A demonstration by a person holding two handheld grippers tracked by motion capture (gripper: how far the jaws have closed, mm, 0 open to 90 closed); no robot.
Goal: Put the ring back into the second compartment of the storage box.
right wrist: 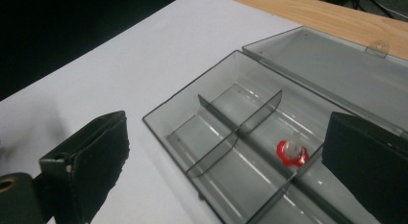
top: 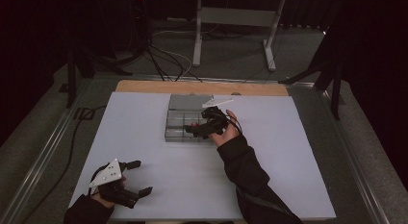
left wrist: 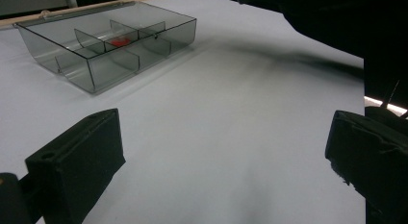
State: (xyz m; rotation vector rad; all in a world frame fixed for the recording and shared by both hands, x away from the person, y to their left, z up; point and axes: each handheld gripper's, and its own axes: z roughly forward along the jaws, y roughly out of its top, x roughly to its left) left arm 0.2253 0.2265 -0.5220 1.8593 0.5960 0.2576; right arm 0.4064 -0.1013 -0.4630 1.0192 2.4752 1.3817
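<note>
A white bench [top: 144, 137] is carrying a clear divided box [top: 185, 119], lid lying open. The right gripper [right wrist: 221, 152] is hovering over it, fingers parted, apparently having released the red ring [right wrist: 291, 153]. The left gripper [top: 139, 177] is idling at seven o'clock, fingers spread empty.

We see a white sheet [top: 159, 171] covering the table, whose bare wooden edge [top: 144, 86] shows along the far side. Beyond it, on grey carpet [top: 231, 60], black cables [top: 166, 60] trail past the legs of a pale metal frame [top: 235, 22] in a dark room.
</note>
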